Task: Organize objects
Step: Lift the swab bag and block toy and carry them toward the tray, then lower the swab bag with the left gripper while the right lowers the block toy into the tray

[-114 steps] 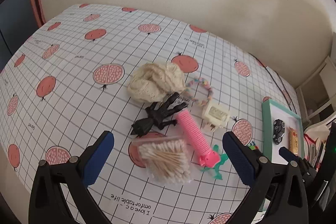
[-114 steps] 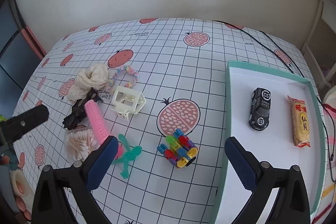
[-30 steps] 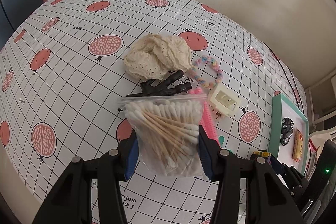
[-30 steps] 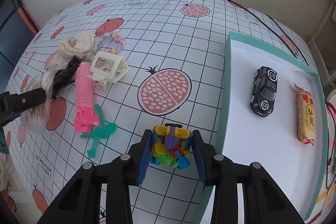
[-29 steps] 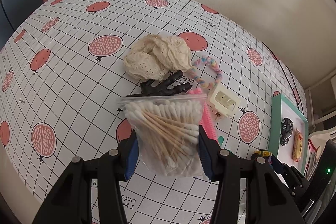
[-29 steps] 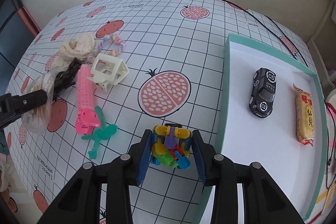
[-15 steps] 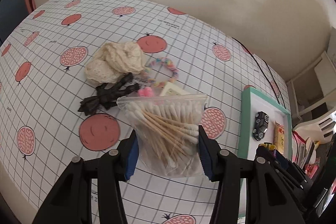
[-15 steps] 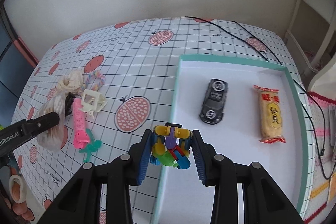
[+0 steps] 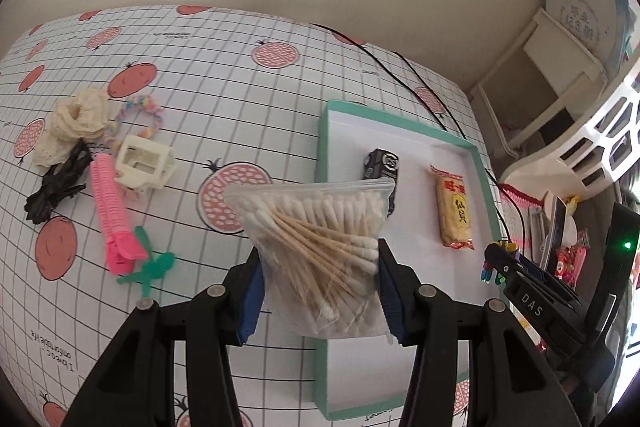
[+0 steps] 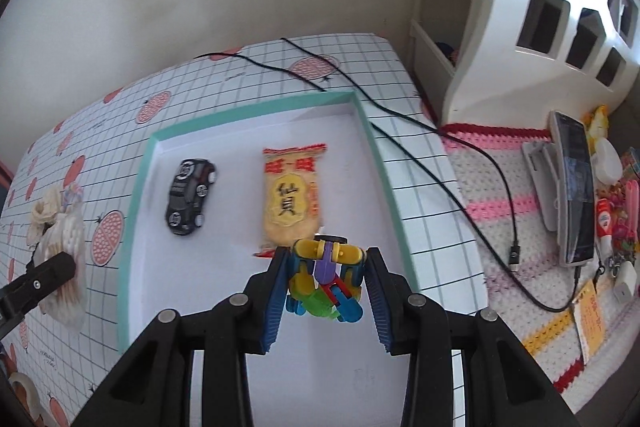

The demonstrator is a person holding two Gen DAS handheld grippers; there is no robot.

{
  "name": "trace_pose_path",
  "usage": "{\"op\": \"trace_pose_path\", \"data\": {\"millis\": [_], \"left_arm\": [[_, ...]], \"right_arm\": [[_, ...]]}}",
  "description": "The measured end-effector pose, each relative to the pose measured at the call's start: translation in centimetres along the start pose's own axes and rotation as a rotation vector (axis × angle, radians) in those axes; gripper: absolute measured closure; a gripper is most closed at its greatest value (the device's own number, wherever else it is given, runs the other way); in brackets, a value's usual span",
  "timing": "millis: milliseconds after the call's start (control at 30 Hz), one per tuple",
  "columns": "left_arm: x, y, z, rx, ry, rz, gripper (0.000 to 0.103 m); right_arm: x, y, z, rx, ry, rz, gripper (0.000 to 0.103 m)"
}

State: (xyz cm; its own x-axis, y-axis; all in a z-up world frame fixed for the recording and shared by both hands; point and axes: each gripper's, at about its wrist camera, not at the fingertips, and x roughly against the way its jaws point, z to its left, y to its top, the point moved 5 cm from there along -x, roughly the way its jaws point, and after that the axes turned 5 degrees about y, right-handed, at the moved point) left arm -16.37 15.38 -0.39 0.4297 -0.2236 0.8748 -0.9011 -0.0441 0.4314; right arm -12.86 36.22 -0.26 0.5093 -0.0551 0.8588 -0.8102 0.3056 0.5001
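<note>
While the left wrist view looks down past its own fingers, the left gripper point(image 9: 318, 287) is clamped on a clear bag of cotton swabs point(image 9: 320, 247), which hangs in the air over the near left edge of the teal-rimmed tray point(image 9: 322, 155). The blue pads point(image 9: 250, 301) press the bag's lower half from both sides, and the zip-top edge stands free above them. Inside the tray lie a black toy car point(image 9: 380, 163), partly hidden behind the bag, and a snack packet point(image 9: 454, 213). Left on the checked tablecloth point(image 9: 224, 95) are a cream scrunchie point(image 9: 74, 125), a pastel bracelet point(image 9: 140, 117), a cream hair claw point(image 9: 146, 161), a black hair clip point(image 9: 58, 185), a pink hair roller point(image 9: 110, 213) and a small green plastic piece point(image 9: 150, 269).

From the right wrist view, the right gripper point(image 10: 326, 283) is closed on a cluster of coloured plastic blocks point(image 10: 326, 281), held above the tray's white floor just in front of the snack packet. The swab bag shows at the far left, beside the tray.

The bag is probably very light, soft and slippery, so it could sag or slide; a grip across the bundle of sticks seems safer than one on loose film. The block cluster looks light and rigid, but its pieces may come apart if squeezed unevenly, so flat opposite faces are the best hold.
</note>
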Motion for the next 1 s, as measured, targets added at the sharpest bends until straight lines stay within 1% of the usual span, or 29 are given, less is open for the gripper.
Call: {"op": "trace_pose_path", "data": {"millis": [100,200,433,700,1000], "left_arm": [[-0.8,-0.5,-2.2,-0.052,-0.024,0.000,0.051],[-1.5,-0.9,-3.9,-0.107,-0.025,-0.005,0.051],[-3.8,-1.9,-6.1,-0.175,-0.023,0.016,0.051],[-6.6,-2.6,-6.4,-0.189,0.007,0.066,0.051],[-7.3,-2.7,-6.6,-0.199,0.016,0.070,0.050]], "right_arm": [[-0.4,0.1,-1.2,-0.028,-0.012,-0.006,0.063],[-0.7,0.4,-1.8,-0.051,-0.011,-0.020,0.063],[-1.9,1.0,-1.5,-0.032,-0.015,-0.030,0.063],[-3.6,0.9,-1.3,-0.019,-0.030,-0.011,0.063],[-4.3,0.8,-0.9,-0.009,-0.033,0.001,0.063]]}}
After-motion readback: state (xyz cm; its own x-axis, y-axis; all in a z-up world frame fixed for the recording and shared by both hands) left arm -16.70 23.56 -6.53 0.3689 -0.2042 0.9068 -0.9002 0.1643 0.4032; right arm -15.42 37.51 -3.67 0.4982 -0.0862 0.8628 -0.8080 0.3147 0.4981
